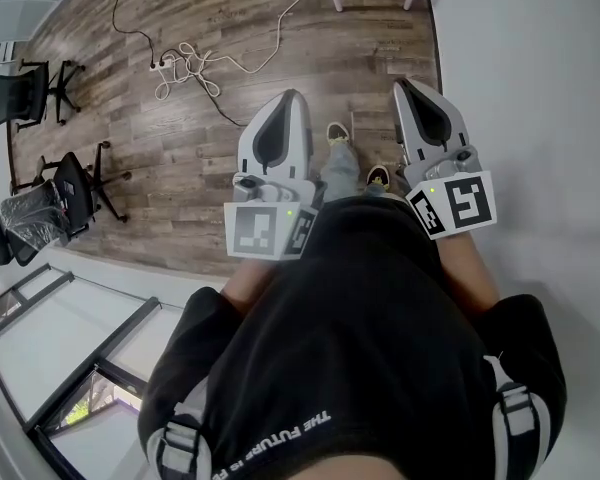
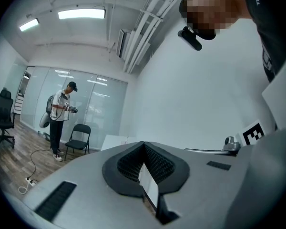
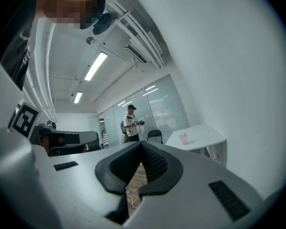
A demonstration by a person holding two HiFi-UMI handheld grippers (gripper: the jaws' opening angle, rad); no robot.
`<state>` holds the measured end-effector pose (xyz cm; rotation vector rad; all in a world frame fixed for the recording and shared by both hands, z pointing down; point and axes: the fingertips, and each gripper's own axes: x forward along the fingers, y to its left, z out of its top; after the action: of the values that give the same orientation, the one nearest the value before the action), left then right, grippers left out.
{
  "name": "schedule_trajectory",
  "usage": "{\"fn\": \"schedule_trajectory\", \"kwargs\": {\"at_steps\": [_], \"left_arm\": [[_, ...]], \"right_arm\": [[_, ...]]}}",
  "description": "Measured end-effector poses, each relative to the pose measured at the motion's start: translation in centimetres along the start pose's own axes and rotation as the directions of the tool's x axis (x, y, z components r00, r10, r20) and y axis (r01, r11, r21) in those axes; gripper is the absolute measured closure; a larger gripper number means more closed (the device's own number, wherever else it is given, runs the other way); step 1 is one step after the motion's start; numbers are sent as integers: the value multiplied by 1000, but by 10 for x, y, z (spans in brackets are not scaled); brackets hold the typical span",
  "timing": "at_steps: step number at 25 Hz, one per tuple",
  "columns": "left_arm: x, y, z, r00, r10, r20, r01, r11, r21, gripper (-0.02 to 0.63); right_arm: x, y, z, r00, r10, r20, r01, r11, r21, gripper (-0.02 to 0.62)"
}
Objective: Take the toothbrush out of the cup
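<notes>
In the right gripper view we see the cup (image 3: 183,139) as a small pinkish tumbler, far off on the near-left part of a white desk (image 3: 207,140) that stands against the right wall. A thin stem (image 3: 185,132) rises from the cup, its long axis close to upright and its top leaning slightly right. It is too small for us to tell whether it is the toothbrush. The left tongs (image 1: 290,96) and the right tongs (image 1: 401,84) are both held in front of our waist, well apart from the desk, with their tips pointing away from us. Each pair is pressed together at the tips with nothing between them. The wooden floor (image 1: 180,158) lies open ahead, crossed by loose cables (image 1: 195,68) on the far left. Black office chairs (image 1: 65,193) stand along the left edge. The white wall (image 1: 540,88) runs close along our right side, beside the right tongs. Far down the room another person (image 3: 131,123) stands before glass partitions, with a folding chair (image 3: 155,136) between that person and the desk.
</notes>
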<state>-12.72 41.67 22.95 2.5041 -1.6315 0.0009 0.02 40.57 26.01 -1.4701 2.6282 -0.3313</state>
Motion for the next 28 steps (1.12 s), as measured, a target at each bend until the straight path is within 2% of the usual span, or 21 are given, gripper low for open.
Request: {"fn": "schedule_trajectory", "kwargs": {"at_steps": [5, 18, 28], "left_arm": [[31, 18, 2, 1000, -9, 3, 9, 1000, -2, 598], [79, 82, 12, 1000, -11, 5, 11, 999, -41, 598], [119, 144, 22, 1000, -6, 18, 8, 998, -64, 598]], "right_arm": [[34, -13, -4, 1000, -1, -10, 1, 1000, -12, 578], [110, -15, 1, 999, 3, -33, -4, 1000, -29, 578], [182, -14, 2, 999, 4, -49, -6, 999, -35, 578]]}}
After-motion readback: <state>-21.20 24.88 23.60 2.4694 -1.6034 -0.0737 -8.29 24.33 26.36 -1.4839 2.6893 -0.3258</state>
